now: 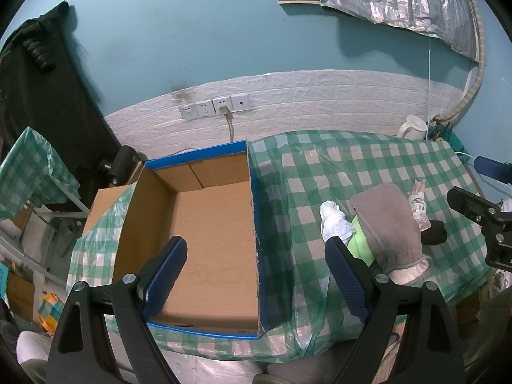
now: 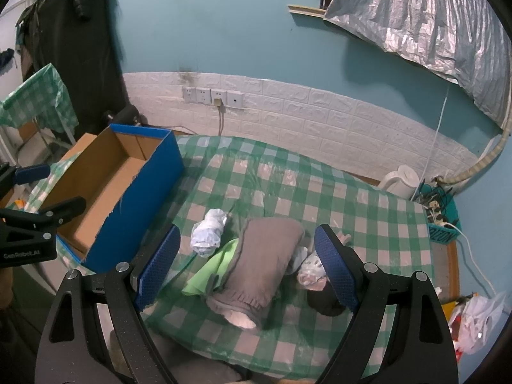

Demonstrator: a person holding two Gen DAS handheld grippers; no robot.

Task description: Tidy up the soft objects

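Fingers of both grippers spread wide, empty, grey garment hiding most of green cloth, black item half-covered.

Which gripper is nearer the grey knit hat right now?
Right. The right gripper hangs open just above the grey knit hat, which lies between its fingers in its own view. The left gripper is open over the cardboard box, off to the hat's side.

White kettle at table's far corner; wall sockets; dark coat hanging left.
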